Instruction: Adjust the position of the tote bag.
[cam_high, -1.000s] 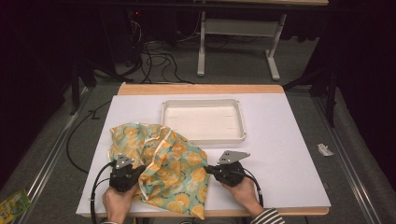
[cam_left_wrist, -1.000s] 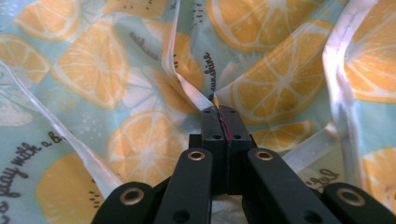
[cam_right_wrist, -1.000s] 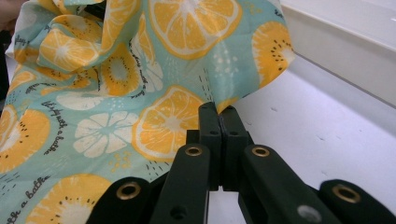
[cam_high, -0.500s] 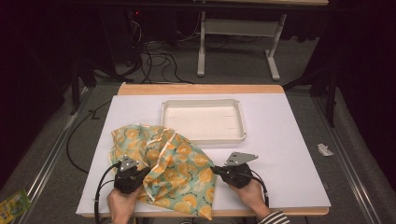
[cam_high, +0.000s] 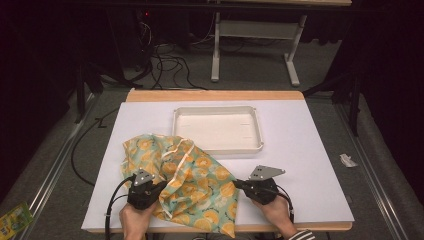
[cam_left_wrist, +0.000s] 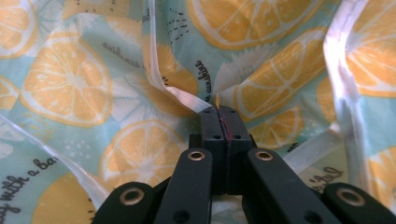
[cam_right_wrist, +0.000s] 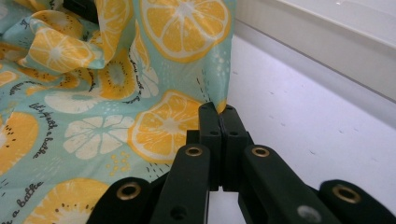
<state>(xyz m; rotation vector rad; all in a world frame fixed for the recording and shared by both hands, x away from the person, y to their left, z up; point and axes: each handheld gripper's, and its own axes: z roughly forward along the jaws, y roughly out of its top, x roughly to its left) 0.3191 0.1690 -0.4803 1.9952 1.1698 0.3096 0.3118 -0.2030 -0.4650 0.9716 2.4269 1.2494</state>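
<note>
two grips on the orange-print cloth (cam_high: 187, 187), which lies crumpled on the table (cam_high: 310, 165) between our claws, near edge drooping over the table front; left gripper (cam_left_wrist: 219, 112) is clamped on a white hem fold, right gripper (cam_right_wrist: 218, 109) pinches the cloth's corner edge; we judge the risk: thin bites, so pulling apart unevenly could slip the hem free; white tray (cam_high: 218, 129) sits beyond both claws, and dragged cloth could catch its rim.

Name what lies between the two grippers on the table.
The orange-print cloth spans from the left gripper to the right gripper, each shut on it, in the high view.
</note>
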